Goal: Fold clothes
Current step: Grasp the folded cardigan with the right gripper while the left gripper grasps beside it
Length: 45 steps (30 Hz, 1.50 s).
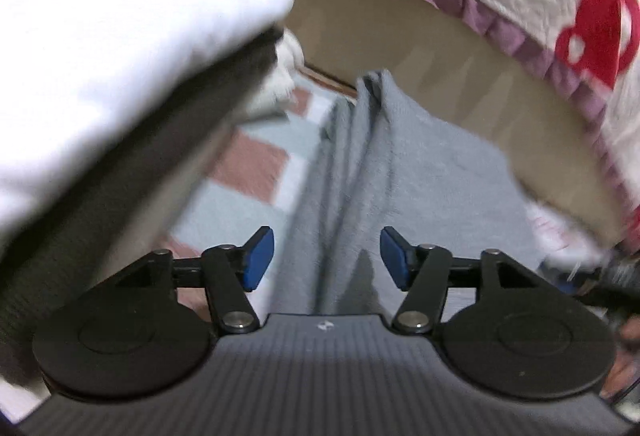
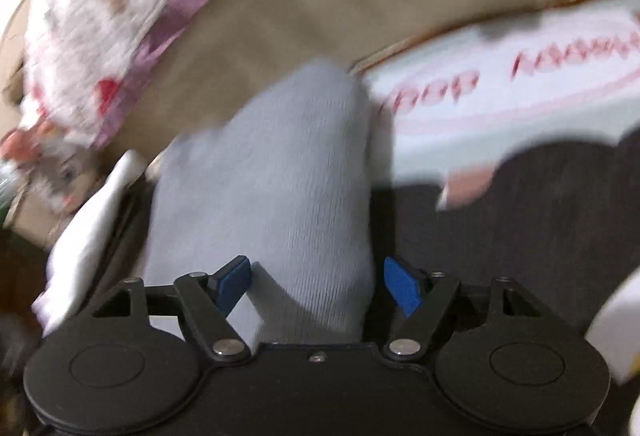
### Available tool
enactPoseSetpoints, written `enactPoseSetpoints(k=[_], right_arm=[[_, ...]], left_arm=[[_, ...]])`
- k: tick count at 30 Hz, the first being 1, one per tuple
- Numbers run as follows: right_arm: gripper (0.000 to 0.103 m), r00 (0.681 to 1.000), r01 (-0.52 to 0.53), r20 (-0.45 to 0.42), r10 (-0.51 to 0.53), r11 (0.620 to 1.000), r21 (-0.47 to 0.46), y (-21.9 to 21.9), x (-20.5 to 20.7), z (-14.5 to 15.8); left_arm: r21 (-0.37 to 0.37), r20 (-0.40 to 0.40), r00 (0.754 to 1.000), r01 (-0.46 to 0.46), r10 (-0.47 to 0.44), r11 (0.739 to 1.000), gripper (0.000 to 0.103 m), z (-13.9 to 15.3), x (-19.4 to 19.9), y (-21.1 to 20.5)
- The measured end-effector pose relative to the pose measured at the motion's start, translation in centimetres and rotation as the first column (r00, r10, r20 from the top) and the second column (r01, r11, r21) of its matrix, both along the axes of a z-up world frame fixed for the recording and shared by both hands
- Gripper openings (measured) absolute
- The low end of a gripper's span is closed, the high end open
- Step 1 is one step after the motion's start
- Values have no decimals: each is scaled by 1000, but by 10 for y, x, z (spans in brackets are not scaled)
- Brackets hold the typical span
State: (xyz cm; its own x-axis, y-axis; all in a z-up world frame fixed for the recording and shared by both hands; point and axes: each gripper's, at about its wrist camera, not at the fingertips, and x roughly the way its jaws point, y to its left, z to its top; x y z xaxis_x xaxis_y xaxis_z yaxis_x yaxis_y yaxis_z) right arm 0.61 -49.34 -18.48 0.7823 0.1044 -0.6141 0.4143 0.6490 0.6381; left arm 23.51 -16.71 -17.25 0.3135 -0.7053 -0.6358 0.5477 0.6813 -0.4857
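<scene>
A grey garment (image 1: 384, 172) lies bunched lengthwise on a checked mat, running away from my left gripper (image 1: 327, 259), which is open just above its near end with nothing between the blue pads (image 1: 258, 258). In the right wrist view the same grey garment (image 2: 276, 188) rises in a rounded fold in front of my right gripper (image 2: 318, 286). That gripper is open, and the cloth's near edge lies between its blue pads (image 2: 402, 290) without being pinched. A white folded cloth (image 1: 108, 48) fills the upper left of the left wrist view, on something dark.
A quilted white cover with red prints and a purple frill (image 1: 516, 8) hangs over a tan bed side (image 1: 400, 36). A pink-and-pale checked mat (image 1: 256, 164) lies under the garment. A white mat with red lettering (image 2: 520, 80) and dark cloth (image 2: 540, 216) are at the right.
</scene>
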Motion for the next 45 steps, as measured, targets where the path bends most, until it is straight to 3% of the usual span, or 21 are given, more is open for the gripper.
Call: enactPoseSetpoints(k=[2, 6, 9, 15, 20, 21, 23, 24, 25, 26, 28, 30, 33, 35, 38, 42, 45], right_arm=[[78, 999, -48, 5, 48, 999, 24, 7, -10, -4], [82, 994, -111, -7, 112, 992, 61, 21, -16, -13], [85, 995, -101, -14, 102, 992, 72, 25, -6, -20], [89, 995, -96, 0, 96, 994, 54, 27, 7, -22], [97, 995, -98, 15, 97, 995, 21, 28, 20, -21], [97, 996, -91, 17, 91, 996, 11, 29, 22, -21], [97, 997, -79, 21, 79, 997, -10, 30, 26, -20], [94, 997, -73, 23, 73, 997, -21, 30, 28, -20], [83, 997, -74, 19, 75, 996, -51, 33, 28, -18], [72, 996, -81, 29, 84, 992, -97, 36, 26, -11], [59, 993, -101, 43, 111, 976, -191, 45, 19, 4], [56, 990, -120, 33, 135, 948, -294, 58, 13, 23], [56, 988, -137, 2, 152, 898, -418, 77, 5, 48], [56, 986, -158, -24, 164, 885, -439, 78, 1, 56], [59, 983, -182, -79, 164, 894, -410, 70, 0, 46], [65, 991, -126, -83, 106, 948, -291, 50, -2, 27], [68, 991, -124, -74, 109, 962, -245, 44, -3, 23]], left_arm=[[3, -48, 999, 1, -1, 1000, 63, -7, 3, -2], [121, -5, 999, 35, -34, 992, 68, -16, -1, -18], [115, -38, 998, 57, -53, 992, 69, -22, -2, -21], [113, -60, 997, 61, -54, 992, 83, -36, 0, -29], [99, 6, 998, 68, -69, 993, 94, -40, -2, -43], [100, 29, 996, 80, -84, 992, 93, -37, -5, -45], [104, 83, 989, 109, -118, 989, 49, -26, -15, -48], [107, 110, 985, 123, -135, 987, 41, -20, -21, -49], [110, 137, 979, 138, -152, 984, 31, -14, -26, -50], [113, 164, 972, 152, -169, 982, 28, -9, -31, -51], [121, 216, 955, 179, -202, 976, 27, 3, -42, -54], [108, 230, 946, 210, -230, 972, 27, 14, -55, -55], [82, 170, 952, 245, -256, 966, 27, 19, -67, -54], [123, 121, 959, 243, -257, 962, 29, 14, -69, -57], [178, 45, 974, 212, -223, 961, 35, -4, -58, -59], [90, -86, 983, 170, -163, 981, 40, -19, -40, -49], [22, -154, 976, 160, -154, 987, 47, -29, -32, -47]])
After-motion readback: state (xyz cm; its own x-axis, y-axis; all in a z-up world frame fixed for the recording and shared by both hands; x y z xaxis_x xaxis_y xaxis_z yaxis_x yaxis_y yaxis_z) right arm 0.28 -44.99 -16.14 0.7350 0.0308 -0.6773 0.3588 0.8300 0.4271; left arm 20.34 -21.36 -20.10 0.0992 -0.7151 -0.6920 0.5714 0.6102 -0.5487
